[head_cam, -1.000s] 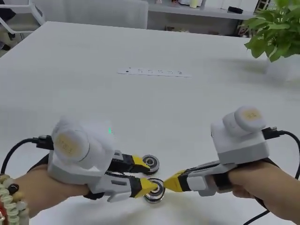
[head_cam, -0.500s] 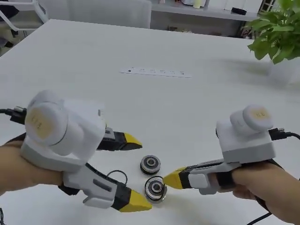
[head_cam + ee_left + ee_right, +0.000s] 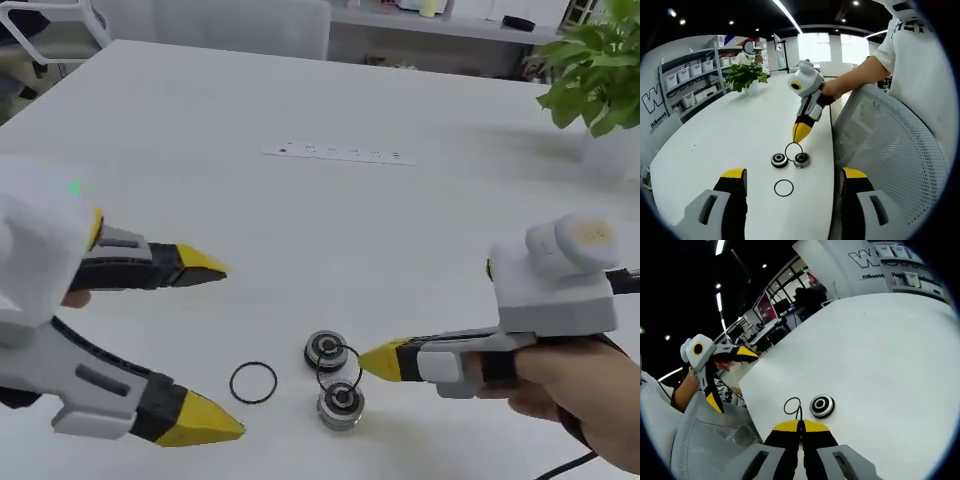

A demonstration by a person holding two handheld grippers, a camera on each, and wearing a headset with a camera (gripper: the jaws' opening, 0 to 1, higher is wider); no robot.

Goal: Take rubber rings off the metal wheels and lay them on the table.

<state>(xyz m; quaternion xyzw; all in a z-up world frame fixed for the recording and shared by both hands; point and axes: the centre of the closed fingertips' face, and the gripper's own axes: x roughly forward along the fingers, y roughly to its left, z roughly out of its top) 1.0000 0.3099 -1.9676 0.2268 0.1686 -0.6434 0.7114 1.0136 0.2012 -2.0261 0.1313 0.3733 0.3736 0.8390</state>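
Note:
Two metal wheels [image 3: 326, 349] [image 3: 341, 405] stand near the table's front edge, the same wheels [image 3: 779, 160] [image 3: 801, 160] in the left gripper view. One black rubber ring [image 3: 254, 382] lies flat on the table left of them. My right gripper [image 3: 368, 362] is shut on a second ring [image 3: 338, 364], which hangs from its yellow tips just over the wheels. The right gripper view shows its tips [image 3: 800, 426] pinching that ring [image 3: 793, 407] beside a wheel [image 3: 822, 406]. My left gripper [image 3: 215, 345] is held wide open, left of the loose ring [image 3: 784, 188], with nothing in it.
A white power strip [image 3: 338, 153] lies mid-table. A potted plant [image 3: 590, 60] stands at the far right. A mesh chair back [image 3: 880, 150] sits by the table's near edge [image 3: 832, 165]. The white tabletop [image 3: 300, 230] stretches wide beyond the wheels.
My left gripper has opened, left a ring on the table and drawn back to the left. The right gripper now holds a second ring pulled up by the wheels.

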